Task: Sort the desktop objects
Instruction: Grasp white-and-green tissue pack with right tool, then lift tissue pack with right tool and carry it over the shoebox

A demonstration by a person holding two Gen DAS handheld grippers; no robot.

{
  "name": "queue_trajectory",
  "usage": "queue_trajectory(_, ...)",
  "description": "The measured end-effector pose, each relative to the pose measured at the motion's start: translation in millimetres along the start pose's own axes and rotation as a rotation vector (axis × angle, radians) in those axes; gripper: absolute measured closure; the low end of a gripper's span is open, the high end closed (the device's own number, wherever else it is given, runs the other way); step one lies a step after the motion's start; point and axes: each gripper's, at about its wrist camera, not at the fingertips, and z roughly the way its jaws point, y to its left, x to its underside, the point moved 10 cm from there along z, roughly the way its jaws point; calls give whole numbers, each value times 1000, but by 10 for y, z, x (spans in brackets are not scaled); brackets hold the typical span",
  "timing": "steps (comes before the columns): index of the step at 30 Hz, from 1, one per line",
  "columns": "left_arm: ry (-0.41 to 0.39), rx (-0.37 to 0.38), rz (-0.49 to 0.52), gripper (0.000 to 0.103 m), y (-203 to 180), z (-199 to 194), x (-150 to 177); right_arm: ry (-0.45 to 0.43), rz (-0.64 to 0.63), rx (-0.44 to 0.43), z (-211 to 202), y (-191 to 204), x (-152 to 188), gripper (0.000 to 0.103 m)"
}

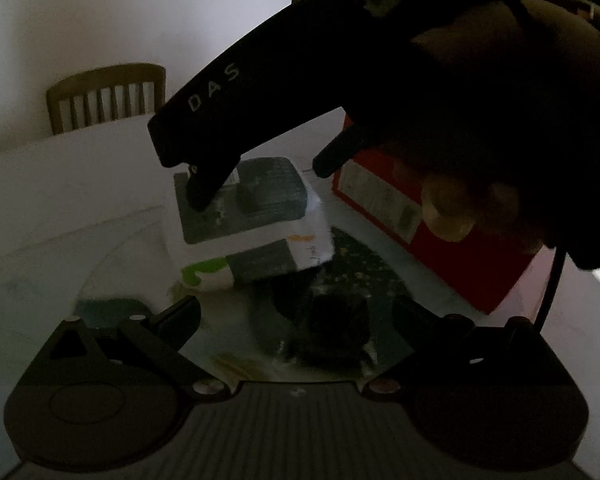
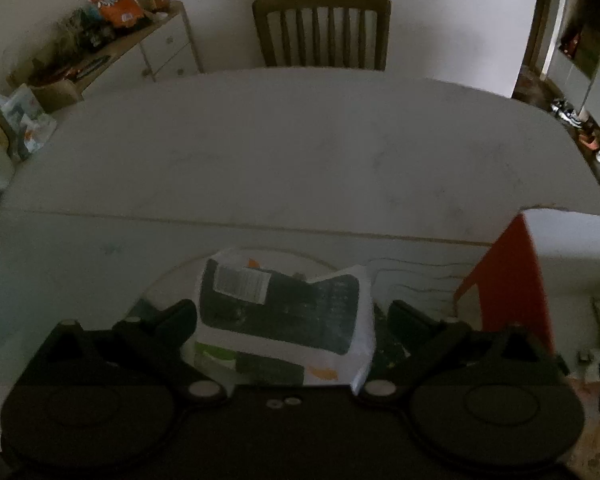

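A white packet point(image 2: 284, 312) with dark panels and a barcode label lies on a round clear plate point(image 2: 168, 280). My right gripper point(image 2: 292, 316) is open, a finger on each side of the packet and no pad clearly pressing on it. In the left wrist view the same packet point(image 1: 244, 220) sits under the right gripper point(image 1: 260, 184), which a hand point(image 1: 460, 208) holds from above. My left gripper point(image 1: 296, 316) is open nearer the camera. A small dark object point(image 1: 332, 332), too dim to identify, lies between its fingers.
A red box point(image 1: 384, 200) stands just right of the packet, also seen as the red box point(image 2: 508, 280). The white table point(image 2: 300, 152) stretches to a wooden chair point(image 2: 322, 26). A cluttered sideboard point(image 2: 100, 32) stands at the far left.
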Motion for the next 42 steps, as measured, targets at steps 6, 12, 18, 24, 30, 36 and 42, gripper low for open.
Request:
queue_trajectory(6,9,17,1,3,-26,123,22,30,32,-53,179,-10,33,1)
queue_trajectory(12,24,16,18,15,-70,169,112,75,12,-45,306,-13,196,1)
queue_trajectory(18,13,15,56,31,-161,137,148,90,20,-68,330,-12,178,8)
queue_trajectory(24,9,19,69,56,-217,135,123,88,29,-74,336,-13,122,21)
queue_trajectory(30,13,21,53,64,-228,116,99,88,41,-86,332,-32,156,49)
queue_trajectory(36,16,8,23,67,-188,68,111,64,42,-91,261,-10,156,71)
queue_trajectory(42,22,-12,-21,68,-81,-27,175,40,4,-79,166,52,155,83)
